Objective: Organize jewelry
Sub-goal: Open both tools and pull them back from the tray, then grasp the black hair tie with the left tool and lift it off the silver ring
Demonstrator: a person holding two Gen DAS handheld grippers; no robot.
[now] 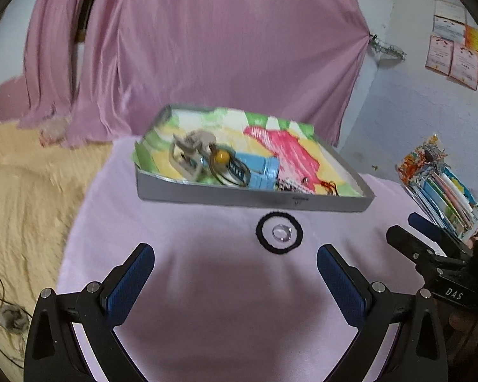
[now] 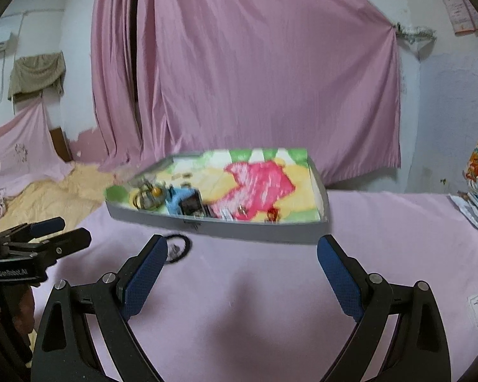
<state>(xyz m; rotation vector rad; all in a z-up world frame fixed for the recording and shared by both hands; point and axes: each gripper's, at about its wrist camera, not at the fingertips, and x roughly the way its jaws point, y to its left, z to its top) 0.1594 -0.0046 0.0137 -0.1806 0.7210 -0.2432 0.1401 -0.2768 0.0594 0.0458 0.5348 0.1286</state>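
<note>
A: Jewelry sits mostly in a shallow grey tray [image 1: 255, 195] on the pink cloth [image 1: 226, 302]; tray lined with bright green, yellow and pink printed paper. Contents at its left end: a pale metal piece [image 1: 188, 156], a ring with a yellow bead [image 1: 221, 158], a blue box [image 1: 258, 168]. Blurred; finer pieces near the front wall cannot be identified.

B: Outside the tray?

A: A black loop [image 1: 279, 233], just in front of the tray wall, with a small clear ring [image 1: 282, 232] lying inside it. In the right wrist view the loop is half hidden behind a finger.

B: Tongs?

A: Left gripper [image 1: 235, 278] spread wide, nothing between the pads, above the cloth near the loop. Right gripper [image 2: 242, 273] likewise spread and empty, in front of the tray.

B: Legible writing?

A: "DAS" on the right tool body, seen from the left camera; "GenRobot.AI" on the left tool. Small mark on the tray front unreadable.

B: Room?

A: Pink curtain [image 1: 207, 47] behind, papers [image 1: 455, 51] pinned to a pale wall, a stack of books [image 1: 439, 187] at right, cut off by the frame.
</note>
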